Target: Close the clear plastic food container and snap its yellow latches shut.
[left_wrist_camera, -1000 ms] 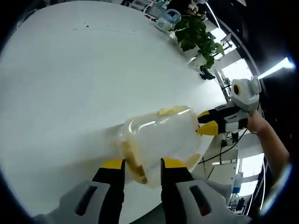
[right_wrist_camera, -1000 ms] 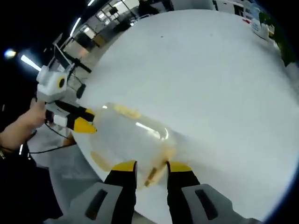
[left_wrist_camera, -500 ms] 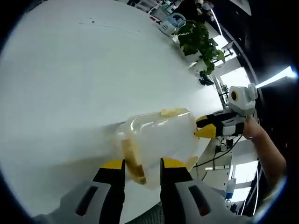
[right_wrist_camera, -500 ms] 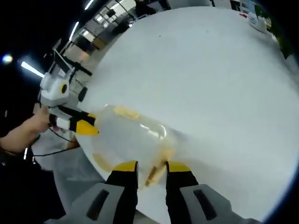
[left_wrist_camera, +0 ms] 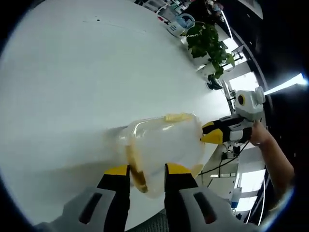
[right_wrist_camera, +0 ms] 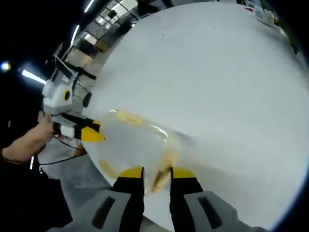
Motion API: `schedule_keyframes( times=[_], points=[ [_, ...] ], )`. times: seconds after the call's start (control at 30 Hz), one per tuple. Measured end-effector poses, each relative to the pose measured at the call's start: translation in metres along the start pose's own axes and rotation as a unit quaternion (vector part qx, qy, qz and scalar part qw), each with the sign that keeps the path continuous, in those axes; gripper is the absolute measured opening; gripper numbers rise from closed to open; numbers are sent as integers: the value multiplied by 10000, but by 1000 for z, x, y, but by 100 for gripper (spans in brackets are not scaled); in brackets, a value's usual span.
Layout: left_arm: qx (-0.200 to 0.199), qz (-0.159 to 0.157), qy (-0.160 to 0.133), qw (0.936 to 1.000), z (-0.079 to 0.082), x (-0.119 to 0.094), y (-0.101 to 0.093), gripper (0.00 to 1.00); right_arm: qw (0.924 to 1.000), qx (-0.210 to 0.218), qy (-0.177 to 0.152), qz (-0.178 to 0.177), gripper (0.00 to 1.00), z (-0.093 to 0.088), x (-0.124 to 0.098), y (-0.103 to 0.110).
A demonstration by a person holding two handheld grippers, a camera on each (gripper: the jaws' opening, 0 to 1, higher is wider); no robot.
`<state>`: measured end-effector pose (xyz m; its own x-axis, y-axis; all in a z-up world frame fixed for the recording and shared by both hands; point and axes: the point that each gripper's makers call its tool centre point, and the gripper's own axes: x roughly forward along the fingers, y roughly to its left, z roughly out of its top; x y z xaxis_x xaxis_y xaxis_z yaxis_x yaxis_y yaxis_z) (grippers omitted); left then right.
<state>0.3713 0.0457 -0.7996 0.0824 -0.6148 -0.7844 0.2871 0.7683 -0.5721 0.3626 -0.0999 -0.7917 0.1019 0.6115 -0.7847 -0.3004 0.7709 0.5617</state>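
I have the clear plastic container (left_wrist_camera: 164, 145) at the near edge of the white table (left_wrist_camera: 72, 72), lid down on it, held between my two grippers from opposite ends. I count three yellow latches in the left gripper view: one at the near end (left_wrist_camera: 136, 170), one along the far long side (left_wrist_camera: 178, 116), and a third (left_wrist_camera: 197, 168) low at the right, blurred through the plastic. The left gripper (left_wrist_camera: 147, 170) has its jaws drawn close around the near-end latch, pinching it. In the right gripper view the container (right_wrist_camera: 135, 140) lies the same way, and the right gripper (right_wrist_camera: 157, 172) is likewise narrowed onto the latch (right_wrist_camera: 159, 178) at its end. I cannot tell whether either latch is fully seated; the translucent wall hides the catch. Each gripper also appears in the other's view, held by a hand (left_wrist_camera: 263, 137) cut off by the frame. Well beyond, one potted plant (left_wrist_camera: 207, 41) and one small pale blue object (left_wrist_camera: 183, 23) sit at the table's far edge.
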Motion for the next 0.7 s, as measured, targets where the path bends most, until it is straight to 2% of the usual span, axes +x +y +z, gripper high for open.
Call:
schedule_keyframes(
  times=[0.03, 0.23, 0.43, 0.7],
  points=[
    [-1, 7, 4, 10000, 1, -1, -2, 25, 9998, 42, -127, -156, 14, 5, 1, -5],
    [44, 29, 35, 10000, 0, 0, -2, 27, 9997, -109, -97, -211, 16, 2, 1, -1],
    [-13, -3, -47, 10000, 0, 0, -2, 28, 9997, -68, -68, -236, 17, 0, 1, -1],
    [-40, -43, -20, 10000, -1, -1, -2, 29, 9997, -95, -63, -235, 18, -4, 0, 1]
  ],
)
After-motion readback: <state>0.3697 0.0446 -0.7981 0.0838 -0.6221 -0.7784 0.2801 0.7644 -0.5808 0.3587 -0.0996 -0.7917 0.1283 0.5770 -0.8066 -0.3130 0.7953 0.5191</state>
